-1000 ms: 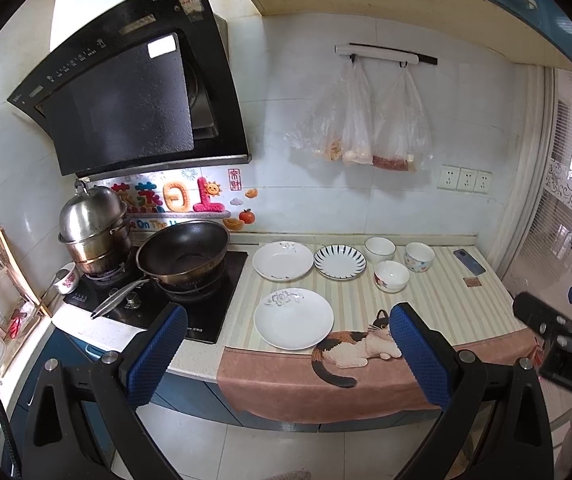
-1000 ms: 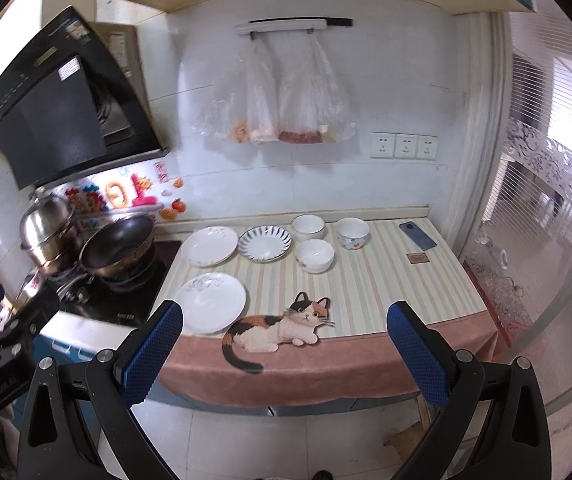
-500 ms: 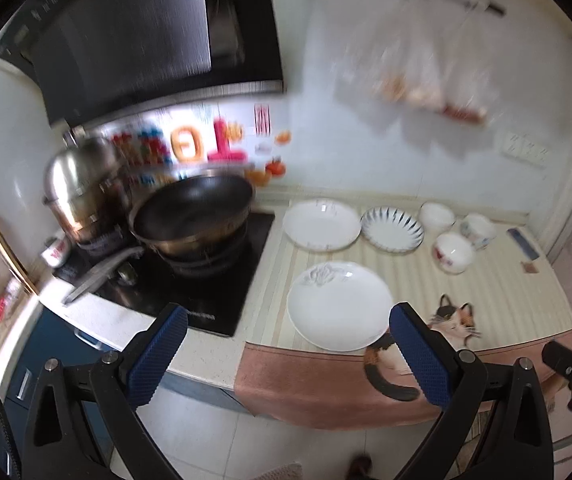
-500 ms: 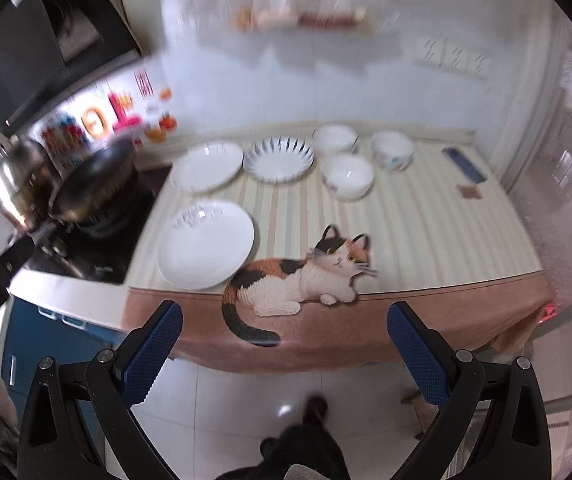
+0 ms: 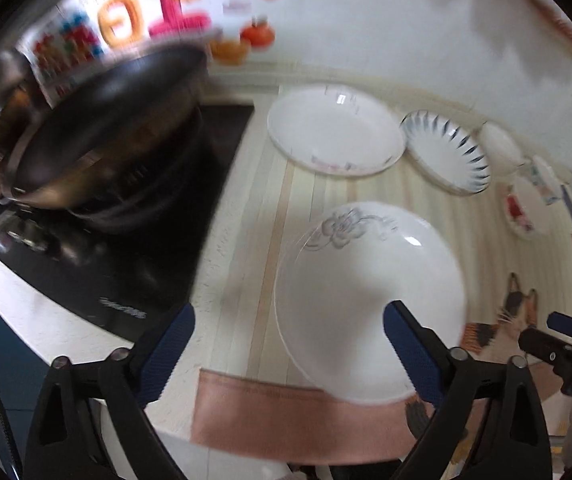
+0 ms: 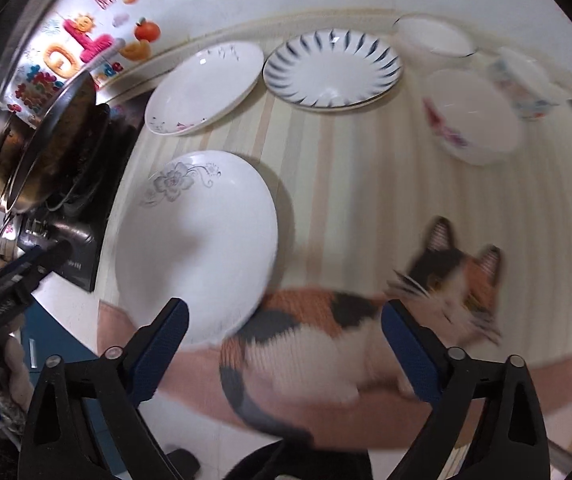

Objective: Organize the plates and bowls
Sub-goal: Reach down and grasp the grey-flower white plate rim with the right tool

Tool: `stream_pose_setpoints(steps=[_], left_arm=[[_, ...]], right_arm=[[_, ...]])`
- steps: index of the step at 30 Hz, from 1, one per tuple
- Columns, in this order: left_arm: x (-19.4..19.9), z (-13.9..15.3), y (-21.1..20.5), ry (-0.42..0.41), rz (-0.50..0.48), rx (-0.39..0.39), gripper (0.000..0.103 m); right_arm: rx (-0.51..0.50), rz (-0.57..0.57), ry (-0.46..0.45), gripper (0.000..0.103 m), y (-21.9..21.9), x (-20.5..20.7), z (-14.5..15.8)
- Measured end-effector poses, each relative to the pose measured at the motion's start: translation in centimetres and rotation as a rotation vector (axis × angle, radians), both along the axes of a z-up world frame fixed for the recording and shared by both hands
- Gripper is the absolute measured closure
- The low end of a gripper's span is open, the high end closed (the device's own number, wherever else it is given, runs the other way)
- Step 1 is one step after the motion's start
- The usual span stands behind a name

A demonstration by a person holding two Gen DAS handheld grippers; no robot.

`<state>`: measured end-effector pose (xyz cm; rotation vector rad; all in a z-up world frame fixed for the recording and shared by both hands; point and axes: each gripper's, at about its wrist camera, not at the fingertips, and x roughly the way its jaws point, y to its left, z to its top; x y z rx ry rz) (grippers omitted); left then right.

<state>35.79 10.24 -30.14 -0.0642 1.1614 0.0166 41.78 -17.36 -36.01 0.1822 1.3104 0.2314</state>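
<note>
White china: three plates and three bowls lay unstacked on the striped counter mat [image 6: 350, 184], none yet gathered.
Wok [image 5: 98, 128]: sat on the dark hob at far left, looked empty, though blur hid detail.
Left gripper [image 5: 288, 344]: fingers wide apart, holding nothing, low over the counter edge; its right finger overlapped the flowered plate [image 5: 370, 296].
Flowered plate: nearest the edge, empty, partly over the brown cloth hem.
Plain plate [image 6: 206, 88]: at the back, empty.
Striped plate [image 6: 332, 70]: just beside it, empty.
Bowls: white bowl [image 6: 434, 38], red-patterned bowl [image 6: 474, 116] and blue-patterned bowl [image 6: 524, 82] clustered at right, insides apparently empty.
Right gripper [image 6: 284, 344]: fingers spread, empty, over the printed cat [image 6: 366, 320].
Advice: likely best to pinch the flowered plate's near rim squarely, lift level, avoid dragging the cloth.
</note>
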Motion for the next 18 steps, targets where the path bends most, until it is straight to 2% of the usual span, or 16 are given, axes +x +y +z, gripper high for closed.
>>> stream_pose_setpoints(steps=[2,4,6,8,9,12,13,14,16,18], left_arm=[[1.9,-2.3,0.4,0.063,0.007,-0.039,0.023],[3.2,-4.1,0.7,0.104,0.01,-0.064,0.025],[4.1,-5.5,0.8,0.142,0.009,-0.078,0.033],[4.8,-6.8,1.1,0.173,0.016,-0.097,0.034],[5.1,-7.4,1.3,0.184,0.023,-0.106,0.045],[5.5,-8.6,1.4,0.215,0.027,-0.151,0.06],[5.5,-8.8,1.2,0.219,0.024,-0.157,0.064],[5.3,-8.8,1.0,0.221,0.02,-0.153,0.066],[5.2,-8.7,0.7,0.215,0.016,-0.13,0.066],[4.8,-8.6,0.6,0.218,0.023,-0.137,0.066]], right_arm=[[0.034,0.007,0.028,0.017,0.7,1.6,-1.4],[0.063,0.019,0.066,0.025,1.1,3.6,-3.3],[0.076,0.025,0.097,0.029,1.4,5.3,-4.8],[0.104,0.034,0.12,0.039,1.8,6.3,-5.9],[0.112,0.038,0.13,0.041,2.0,6.6,-6.3],[0.149,0.044,0.169,0.056,2.4,7.4,-7.5],[0.159,0.046,0.184,0.066,2.5,7.5,-7.9],[0.173,0.051,0.201,0.076,2.6,7.7,-8.3],[0.187,0.057,0.207,0.086,2.7,7.7,-8.5],[0.172,0.055,0.188,0.086,2.8,7.7,-8.5]])
